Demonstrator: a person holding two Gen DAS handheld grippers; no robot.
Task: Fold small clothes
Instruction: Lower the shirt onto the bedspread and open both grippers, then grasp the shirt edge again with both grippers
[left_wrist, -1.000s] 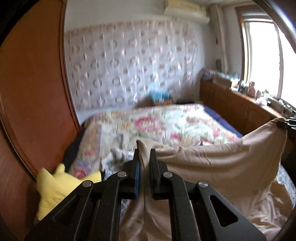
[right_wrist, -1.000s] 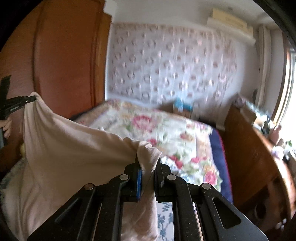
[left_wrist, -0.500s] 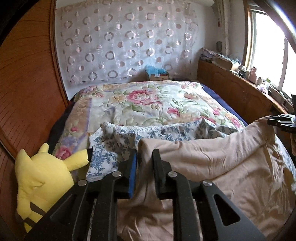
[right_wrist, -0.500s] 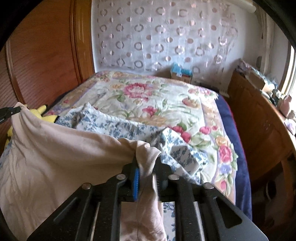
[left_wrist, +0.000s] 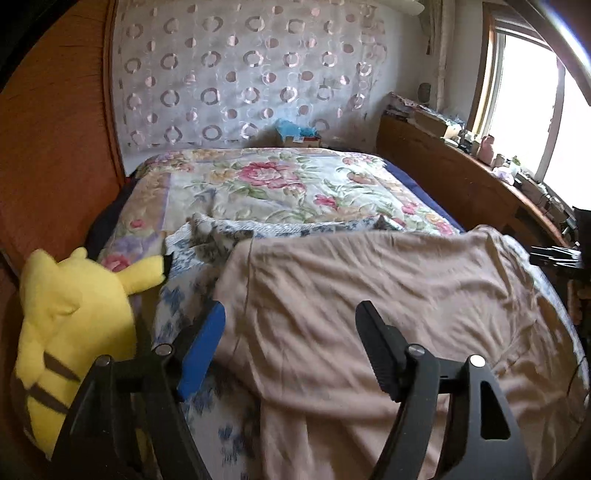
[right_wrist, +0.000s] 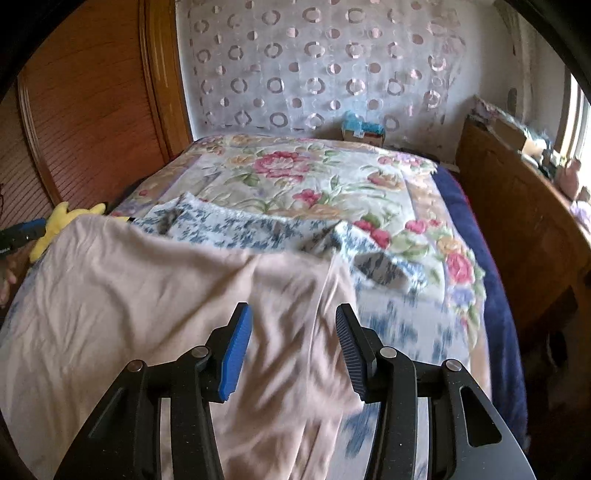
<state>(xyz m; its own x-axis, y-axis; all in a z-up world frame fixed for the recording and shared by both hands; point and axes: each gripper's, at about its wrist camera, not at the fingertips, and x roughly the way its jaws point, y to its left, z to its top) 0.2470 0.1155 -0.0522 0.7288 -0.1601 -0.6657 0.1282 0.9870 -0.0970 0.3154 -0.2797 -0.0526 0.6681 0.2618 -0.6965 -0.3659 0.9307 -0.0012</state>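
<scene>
A beige garment lies spread and wrinkled on the bed, also in the right wrist view. My left gripper is open and empty just above the garment's near left part. My right gripper is open and empty above its near right corner. The right gripper shows at the right edge of the left wrist view, and the left gripper's blue pad at the left edge of the right wrist view.
A blue-and-white floral cloth lies under the garment on a flowered quilt. A yellow plush toy sits at the left by the wooden wall. A wooden cabinet with clutter lines the right side.
Both grippers lowered the garment onto the bed, then opened and let go of its corners. The garment went from hanging stretched between them to lying flat.
</scene>
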